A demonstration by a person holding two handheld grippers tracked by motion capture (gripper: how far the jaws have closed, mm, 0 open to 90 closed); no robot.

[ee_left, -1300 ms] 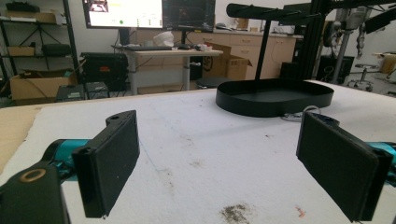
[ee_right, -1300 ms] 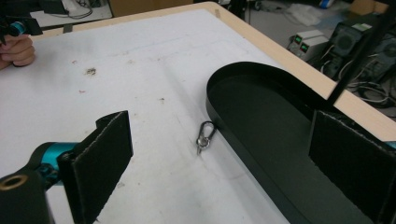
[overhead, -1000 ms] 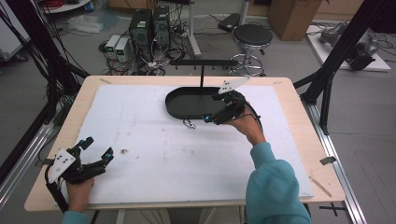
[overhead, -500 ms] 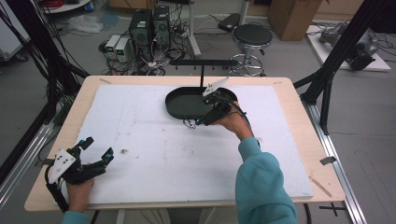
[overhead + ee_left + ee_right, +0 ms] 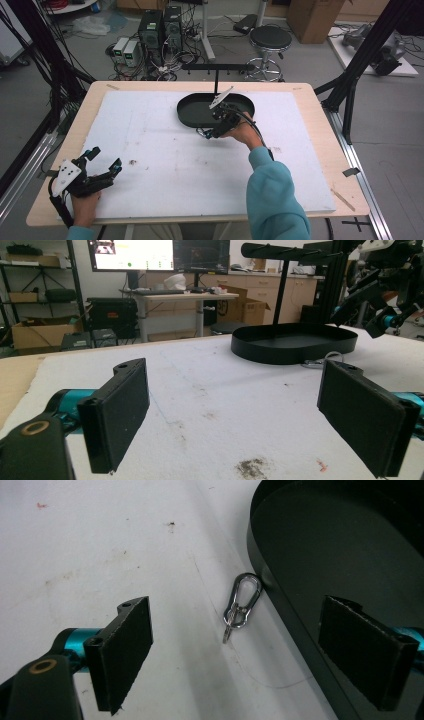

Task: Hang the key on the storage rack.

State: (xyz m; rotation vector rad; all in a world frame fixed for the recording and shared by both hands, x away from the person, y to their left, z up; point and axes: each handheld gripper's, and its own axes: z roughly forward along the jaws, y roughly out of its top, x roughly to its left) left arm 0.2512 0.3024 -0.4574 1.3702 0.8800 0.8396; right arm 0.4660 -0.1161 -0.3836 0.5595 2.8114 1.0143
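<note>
A small silver carabiner [image 5: 242, 600] lies on the white mat, touching the front wall of a black oval tray [image 5: 192, 117]. My right gripper [image 5: 207, 133] hangs low over it, open; its jaws have just been closing a little. In the right gripper view one jaw stands over the mat and the other over the tray [image 5: 350, 545], with the carabiner on the mat between them, untouched. At the table's front left corner, my left gripper [image 5: 105, 158] rests open and empty. Its view shows the tray [image 5: 295, 342], the carabiner [image 5: 319, 361] and the right gripper [image 5: 387, 315] far off.
A black T-shaped rack [image 5: 216, 66] rises from the back of the tray. The white mat [image 5: 150, 145] covers most of the wooden table [image 5: 320, 105]. Black frame struts [image 5: 360, 65] flank the table. A stool [image 5: 270, 37] and equipment stand beyond the far edge.
My right gripper has moved left and down, from over the tray's right part to its front rim above the carabiner. The left gripper has stayed put.
</note>
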